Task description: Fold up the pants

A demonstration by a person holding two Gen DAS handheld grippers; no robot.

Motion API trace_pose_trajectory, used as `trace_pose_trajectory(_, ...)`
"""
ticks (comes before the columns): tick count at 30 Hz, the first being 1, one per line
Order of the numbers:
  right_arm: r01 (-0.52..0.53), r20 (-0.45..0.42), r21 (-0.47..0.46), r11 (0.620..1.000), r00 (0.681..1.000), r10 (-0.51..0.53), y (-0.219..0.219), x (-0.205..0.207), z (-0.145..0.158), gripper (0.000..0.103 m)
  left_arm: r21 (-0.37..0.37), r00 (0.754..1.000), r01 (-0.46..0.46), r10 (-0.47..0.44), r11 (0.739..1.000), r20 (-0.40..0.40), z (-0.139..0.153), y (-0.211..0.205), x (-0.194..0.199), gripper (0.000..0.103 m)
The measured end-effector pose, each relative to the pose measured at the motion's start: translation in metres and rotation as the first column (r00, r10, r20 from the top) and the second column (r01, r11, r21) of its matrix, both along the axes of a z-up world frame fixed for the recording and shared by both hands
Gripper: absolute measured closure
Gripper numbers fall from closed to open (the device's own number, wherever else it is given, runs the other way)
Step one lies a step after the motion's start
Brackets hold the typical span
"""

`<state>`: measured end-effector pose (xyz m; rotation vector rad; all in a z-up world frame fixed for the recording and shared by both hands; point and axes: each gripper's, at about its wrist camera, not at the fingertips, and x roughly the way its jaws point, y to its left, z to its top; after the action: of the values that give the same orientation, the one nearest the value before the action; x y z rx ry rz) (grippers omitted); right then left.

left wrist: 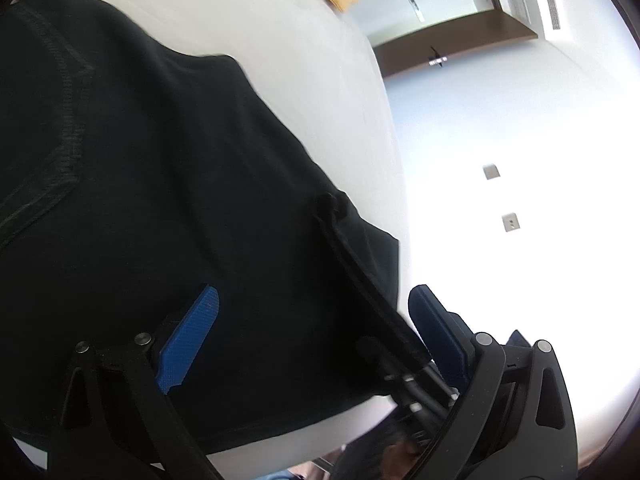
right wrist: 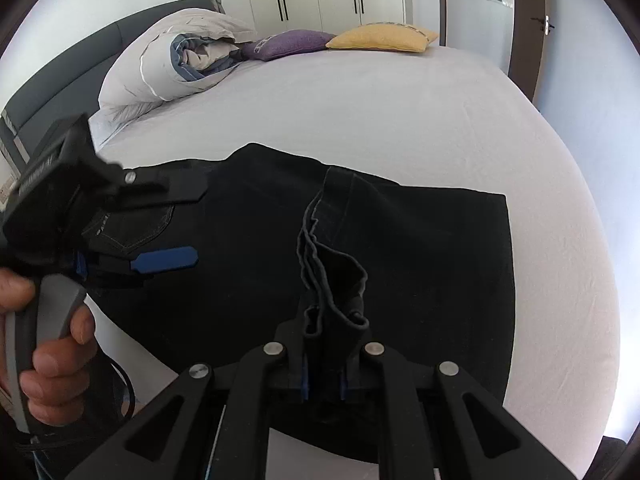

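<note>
Two tongs over the bed (right wrist: 400, 112): right tongs (right wrist: 324, 376) pinch black pants (right wrist: 432, 248), left tongs (left wrist: 312, 332) gape.

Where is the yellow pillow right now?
In the right wrist view, the yellow pillow lies at the far end of the bed, right beside the purple pillow.

The pants (right wrist: 420, 248) lay on the bed (right wrist: 400, 120) near its front edge. A rolled duvet (right wrist: 168, 64) and two cushions (right wrist: 384, 38) sat along the far edge.
</note>
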<state>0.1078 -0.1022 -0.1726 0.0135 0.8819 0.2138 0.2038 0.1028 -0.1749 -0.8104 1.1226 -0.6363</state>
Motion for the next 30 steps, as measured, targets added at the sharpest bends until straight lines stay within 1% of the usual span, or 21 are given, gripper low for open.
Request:
trace_pose_trajectory(2,0.001,0.018,-0.027,1.000,1.000,0.000,0.001,-0.002,0.001,0.092,-0.022,0.999,0.030,-0.031,0.999,-0.016,0.002,-0.012,0.010,0.006)
trace_pose_trajectory(6,0.002,0.063,-0.086,0.996,0.998,0.003,0.007,-0.014,0.002,0.092,-0.039,0.993,0.109,-0.111,0.993,-0.045,0.007,-0.039,0.028,0.006)
trace_pose_trajectory(8,-0.008,0.091,-0.110,0.994,0.996,0.018,0.010,-0.020,0.003,0.092,-0.005,0.986,0.157,-0.157,0.988,-0.048,0.009,-0.056,0.035,0.006)
trace_pose_trajectory(11,-0.017,0.104,-0.117,0.993,0.994,0.029,0.011,-0.021,0.006,0.091,0.051,0.978,0.204,-0.201,0.978,-0.062,0.008,-0.075,0.047,0.006)
trace_pose_trajectory(12,-0.018,0.108,-0.118,0.993,0.994,0.031,0.012,-0.023,0.007,0.091,0.058,0.977,0.208,-0.204,0.976,-0.069,0.006,-0.078,0.049,0.008)
trace_pose_trajectory(13,-0.020,0.111,-0.122,0.992,0.993,0.034,0.013,-0.024,0.008,0.091,0.049,0.975,0.216,-0.212,0.975,-0.072,0.004,-0.082,0.052,0.009)
trace_pose_trajectory(14,-0.022,0.113,-0.124,0.992,0.993,0.037,0.015,-0.023,0.009,0.091,0.035,0.971,0.230,-0.227,0.973,-0.073,0.002,-0.085,0.055,0.019)
trace_pose_trajectory(15,-0.024,0.116,-0.124,0.992,0.993,0.038,0.016,-0.023,0.010,0.091,0.031,0.965,0.250,-0.247,0.968,-0.082,0.000,-0.089,0.057,0.046)
trace_pose_trajectory(16,-0.024,0.116,-0.122,0.992,0.993,0.038,0.017,-0.024,0.011,0.091,0.035,0.960,0.267,-0.263,0.963,-0.091,-0.001,-0.093,0.059,0.063)
trace_pose_trajectory(17,-0.025,0.117,-0.122,0.992,0.992,0.040,0.018,-0.024,0.012,0.091,0.048,0.955,0.286,-0.280,0.957,-0.099,-0.003,-0.096,0.061,0.083)
trace_pose_trajectory(18,-0.063,0.134,-0.150,0.987,0.987,0.083,0.020,-0.024,0.014,0.091,0.056,0.953,0.293,-0.287,0.954,-0.099,-0.003,-0.093,0.065,0.085)
trace_pose_trajectory(21,-0.081,0.144,-0.165,0.983,0.984,0.105,0.027,-0.027,0.018,0.091,0.075,0.949,0.312,-0.306,0.947,-0.081,0.001,-0.088,0.068,0.091)
trace_pose_trajectory(24,-0.113,0.151,-0.174,0.978,0.979,0.139,0.039,-0.029,0.022,0.091,0.100,0.945,0.327,-0.323,0.940,-0.056,0.009,-0.073,0.073,0.093)
trace_pose_trajectory(27,-0.158,0.154,-0.175,0.972,0.971,0.185,0.057,-0.029,0.023,0.091,0.157,0.938,0.346,-0.345,0.925,-0.032,0.020,-0.050,0.077,0.093)
trace_pose_trajectory(30,-0.208,0.156,-0.175,0.963,0.959,0.235,0.081,-0.017,0.026,0.091,0.211,0.937,0.345,-0.349,0.915,-0.020,0.025,-0.021,0.090,0.093)
